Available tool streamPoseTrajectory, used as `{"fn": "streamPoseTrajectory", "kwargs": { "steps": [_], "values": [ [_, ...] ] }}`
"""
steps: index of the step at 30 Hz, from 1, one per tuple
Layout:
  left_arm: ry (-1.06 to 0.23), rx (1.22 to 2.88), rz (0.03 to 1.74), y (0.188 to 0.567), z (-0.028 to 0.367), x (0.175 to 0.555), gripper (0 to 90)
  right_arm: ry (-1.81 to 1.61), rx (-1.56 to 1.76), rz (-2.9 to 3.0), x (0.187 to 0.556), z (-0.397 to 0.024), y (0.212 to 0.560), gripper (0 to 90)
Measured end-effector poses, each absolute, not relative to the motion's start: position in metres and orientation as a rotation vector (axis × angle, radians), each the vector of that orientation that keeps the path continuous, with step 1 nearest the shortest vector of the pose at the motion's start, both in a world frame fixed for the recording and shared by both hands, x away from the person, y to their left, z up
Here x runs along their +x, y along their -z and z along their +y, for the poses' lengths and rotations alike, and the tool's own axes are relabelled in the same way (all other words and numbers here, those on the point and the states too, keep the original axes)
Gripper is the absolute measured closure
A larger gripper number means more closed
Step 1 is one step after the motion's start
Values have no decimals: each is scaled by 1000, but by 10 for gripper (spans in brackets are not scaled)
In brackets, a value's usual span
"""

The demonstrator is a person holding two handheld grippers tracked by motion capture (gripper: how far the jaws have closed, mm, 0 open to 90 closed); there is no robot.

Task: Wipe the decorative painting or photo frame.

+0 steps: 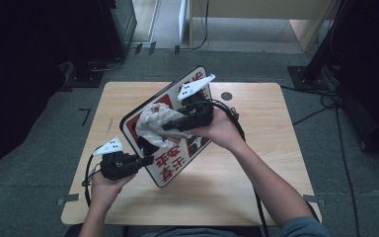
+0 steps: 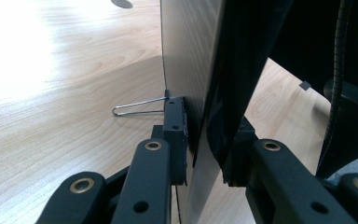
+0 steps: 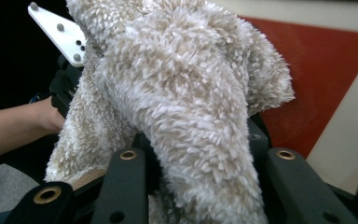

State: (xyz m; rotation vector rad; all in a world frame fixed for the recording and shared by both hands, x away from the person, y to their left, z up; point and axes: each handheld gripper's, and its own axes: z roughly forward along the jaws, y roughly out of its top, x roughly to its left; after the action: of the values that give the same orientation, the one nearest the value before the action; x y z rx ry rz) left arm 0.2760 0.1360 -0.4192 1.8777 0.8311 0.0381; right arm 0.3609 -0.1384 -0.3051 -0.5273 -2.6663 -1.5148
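Left claw (image 1: 145, 160) noted nearest the front edge of the surface (image 1: 256, 197), toward the front left corner, carried in the person's left hand (image 1: 103, 190). Found pinching the lower left edge of the sign board (image 1: 177, 160); in the left gripper view, pads pressed on both faces of the board (image 2: 186, 60), board seen edge-on between the jaws. Wire clip (image 2: 137, 107) observed projecting from the board's pale back face just beside the left pad, above the wood.

Sign board held tilted, raised clear of the surface over its middle, lower corner toward the front edge, upper corner toward the rear edge. Face recorded as white with red panels and red characters, dark border.

Right claw (image 1: 170, 129) located above the board's centre, gripped by the right hand (image 1: 219, 129), forearm entering from the front right corner. Found clamped on a fluffy beige cloth (image 1: 155, 123); in the right gripper view, cloth (image 3: 191, 107) bunched between the jaws and spilling over them. Cloth seen lying against the board's red panel (image 3: 326, 79), toward the board's upper left part.

Small dark round mark (image 1: 226, 96) noted on the surface near the rear edge, right of the board's top corner.

Grey floor (image 1: 276, 61) recorded beyond the rear edge.
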Motion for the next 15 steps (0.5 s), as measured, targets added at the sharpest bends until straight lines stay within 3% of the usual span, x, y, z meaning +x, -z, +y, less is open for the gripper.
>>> {"fn": "streamPoseTrajectory", "kwargs": {
  "steps": [15],
  "values": [
    [-33, 1879, 826, 419, 136, 277, 753, 1475, -518, -2672, 356, -141, 327, 637]
  ]
}}
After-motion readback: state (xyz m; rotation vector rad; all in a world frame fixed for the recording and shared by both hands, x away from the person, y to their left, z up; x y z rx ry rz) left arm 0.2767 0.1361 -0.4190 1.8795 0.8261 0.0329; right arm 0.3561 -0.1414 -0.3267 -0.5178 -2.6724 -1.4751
